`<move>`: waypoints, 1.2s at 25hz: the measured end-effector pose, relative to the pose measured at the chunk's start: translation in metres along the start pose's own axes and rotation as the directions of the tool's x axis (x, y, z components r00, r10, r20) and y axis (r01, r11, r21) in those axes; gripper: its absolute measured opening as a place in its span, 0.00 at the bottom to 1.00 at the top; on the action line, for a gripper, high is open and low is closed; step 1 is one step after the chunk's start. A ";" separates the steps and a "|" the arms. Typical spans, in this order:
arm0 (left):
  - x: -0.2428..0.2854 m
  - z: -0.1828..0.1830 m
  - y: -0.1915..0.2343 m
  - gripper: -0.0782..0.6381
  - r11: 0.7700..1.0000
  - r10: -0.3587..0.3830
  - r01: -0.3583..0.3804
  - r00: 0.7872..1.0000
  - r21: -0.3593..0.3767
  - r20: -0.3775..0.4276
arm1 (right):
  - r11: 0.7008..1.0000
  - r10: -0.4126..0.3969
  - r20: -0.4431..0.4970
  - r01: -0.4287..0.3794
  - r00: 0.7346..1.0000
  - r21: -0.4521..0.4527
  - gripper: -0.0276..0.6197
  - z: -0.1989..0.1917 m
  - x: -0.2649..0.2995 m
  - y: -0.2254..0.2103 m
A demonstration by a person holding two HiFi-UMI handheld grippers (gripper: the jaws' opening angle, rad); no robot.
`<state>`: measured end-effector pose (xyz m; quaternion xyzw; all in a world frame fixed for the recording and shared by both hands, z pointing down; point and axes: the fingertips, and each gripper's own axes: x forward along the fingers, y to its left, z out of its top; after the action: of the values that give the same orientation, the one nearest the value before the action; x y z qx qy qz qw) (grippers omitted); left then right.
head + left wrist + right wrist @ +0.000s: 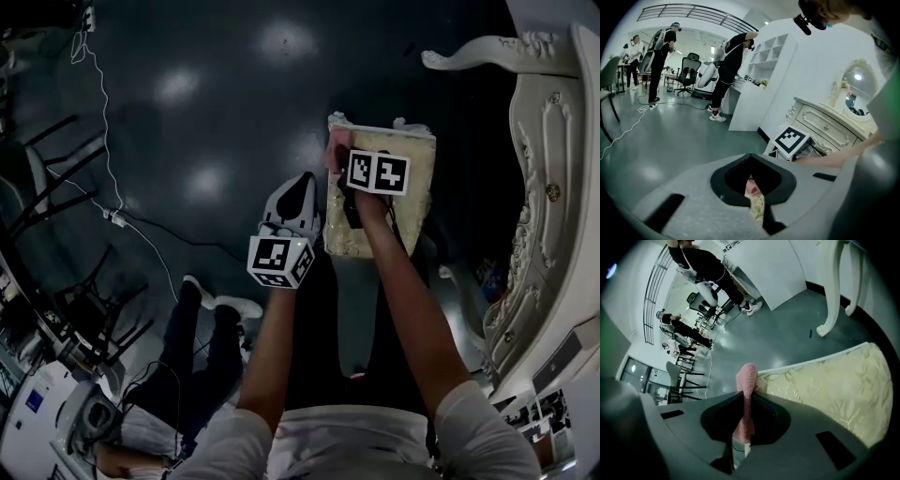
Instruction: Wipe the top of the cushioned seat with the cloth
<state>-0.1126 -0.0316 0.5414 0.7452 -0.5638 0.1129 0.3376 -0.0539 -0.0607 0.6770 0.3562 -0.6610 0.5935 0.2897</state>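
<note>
Cushioned seat (422, 155) stands on the dark floor (216, 94) beside the ornate white dresser (548, 169). Our right gripper (743, 423) pinches the pink cloth (746, 390) at the seat's far left corner. We should press the cloth flat and sweep across in overlapping strokes. Our left gripper (298, 199), jaws together and empty, hangs just beside the seat.

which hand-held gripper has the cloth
The right hand-held gripper: the pink cloth is pinched between its jaws at the seat's edge. The left hand-held gripper sits beside the seat, jaws together on nothing.
</note>
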 end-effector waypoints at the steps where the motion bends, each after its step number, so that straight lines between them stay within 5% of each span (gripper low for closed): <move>1: 0.002 -0.001 -0.001 0.13 1.000 -0.002 0.002 1.000 0.003 -0.001 | 1.000 0.009 -0.002 -0.009 1.000 -0.002 0.09 0.001 -0.001 -0.002; 6: 0.010 -0.007 -0.015 0.13 1.000 -0.012 0.012 1.000 -0.004 -0.013 | 0.999 0.046 -0.009 -0.046 0.999 -0.011 0.09 0.006 -0.014 -0.017; 13: 0.029 -0.022 -0.052 0.13 0.998 -0.056 0.055 0.998 -0.021 -0.037 | 0.972 0.235 0.055 -0.235 0.970 -0.011 0.09 0.019 -0.047 -0.055; 25: 0.066 -0.033 -0.112 0.13 0.991 -0.134 0.133 0.990 -0.022 -0.050 | 0.997 0.070 0.063 -0.067 0.996 -0.037 0.09 0.029 -0.116 -0.157; 30: 0.059 -0.034 -0.116 0.13 0.991 -0.135 0.134 0.990 -0.029 -0.045 | 0.998 0.033 0.065 -0.030 0.997 -0.052 0.09 0.026 -0.126 -0.167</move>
<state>0.0213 -0.0398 0.5555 0.7742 -0.5056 0.1000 0.3674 0.1559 -0.0770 0.6688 0.3576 -0.6905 0.5690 0.2675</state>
